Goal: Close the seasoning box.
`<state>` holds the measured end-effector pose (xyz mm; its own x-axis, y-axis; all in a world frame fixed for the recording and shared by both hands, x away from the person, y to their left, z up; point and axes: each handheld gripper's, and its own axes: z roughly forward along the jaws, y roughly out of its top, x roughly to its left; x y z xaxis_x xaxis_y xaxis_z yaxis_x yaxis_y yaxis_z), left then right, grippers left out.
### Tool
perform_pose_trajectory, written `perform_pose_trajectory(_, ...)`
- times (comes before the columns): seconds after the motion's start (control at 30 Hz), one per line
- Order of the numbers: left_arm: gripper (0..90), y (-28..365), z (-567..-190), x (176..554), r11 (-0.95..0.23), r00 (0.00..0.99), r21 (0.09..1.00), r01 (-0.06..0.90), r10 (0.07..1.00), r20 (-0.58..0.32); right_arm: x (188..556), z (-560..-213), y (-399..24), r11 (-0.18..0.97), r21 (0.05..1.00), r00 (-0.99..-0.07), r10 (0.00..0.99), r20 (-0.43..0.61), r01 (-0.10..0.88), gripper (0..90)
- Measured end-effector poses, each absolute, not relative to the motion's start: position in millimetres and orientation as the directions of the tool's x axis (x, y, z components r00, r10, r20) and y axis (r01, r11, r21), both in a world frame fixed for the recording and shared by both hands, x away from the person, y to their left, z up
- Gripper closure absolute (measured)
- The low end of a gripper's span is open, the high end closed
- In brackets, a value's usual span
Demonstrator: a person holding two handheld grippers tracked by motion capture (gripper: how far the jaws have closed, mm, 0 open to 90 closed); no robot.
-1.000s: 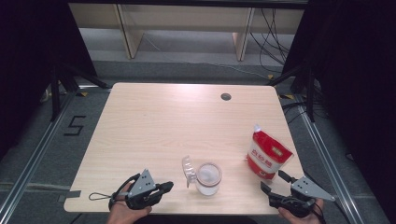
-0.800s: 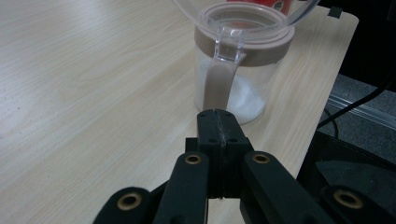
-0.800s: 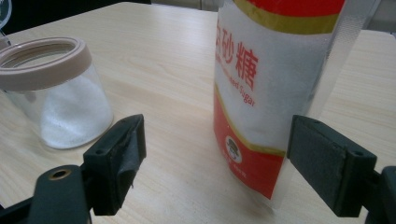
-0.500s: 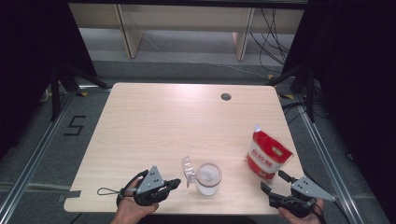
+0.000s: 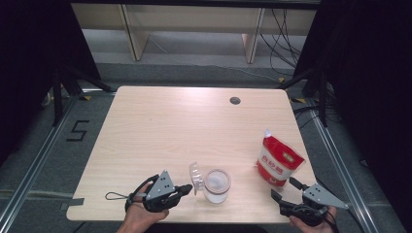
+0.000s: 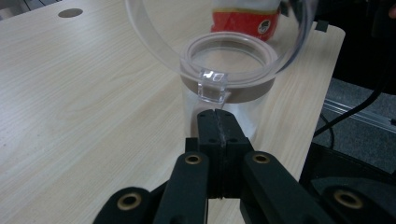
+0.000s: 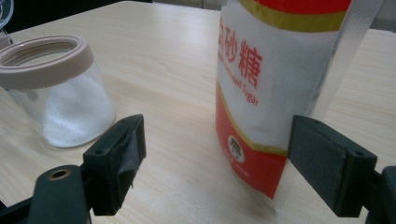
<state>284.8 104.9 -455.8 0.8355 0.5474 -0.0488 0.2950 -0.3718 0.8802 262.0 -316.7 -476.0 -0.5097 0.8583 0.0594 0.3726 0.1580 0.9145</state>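
Observation:
A clear glass jar (image 5: 216,185) with a tan rim stands near the table's front edge, white grains at its bottom (image 7: 70,119). Its clear hinged lid (image 5: 196,176) is flipped up on the left side. My left gripper (image 5: 186,188) is shut with nothing between its jaws, its tips (image 6: 217,116) just under the lid's small clear tab (image 6: 213,86). A red and white sugar bag (image 5: 278,160) stands to the right of the jar. My right gripper (image 5: 283,189) is open just in front of the bag (image 7: 275,88), not touching it.
The pale wooden table (image 5: 170,126) has a round cable hole (image 5: 235,100) at the back. Black frame legs and cables stand beside and behind the table. The table's right edge lies close to the bag.
My left gripper has edged right toward the jar's raised lid. The right gripper, the jar and the bag have stayed where they were.

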Motion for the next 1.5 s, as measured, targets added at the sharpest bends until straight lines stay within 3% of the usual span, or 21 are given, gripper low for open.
perform_pose_trajectory(1.03,89.2,84.1,-451.0,286.9,-0.398,0.862,0.884,0.244,0.507,-0.009,260.8,-476.9,-314.5,0.152,0.908,-0.497,0.865,0.069,0.391,20.2)
perform_pose_trajectory(1.5,87.7,106.4,-453.5,284.6,-0.37,0.846,0.889,0.271,0.531,-0.036,262.4,-476.5,-316.0,0.169,0.912,-0.515,0.855,0.052,0.373,20.3)
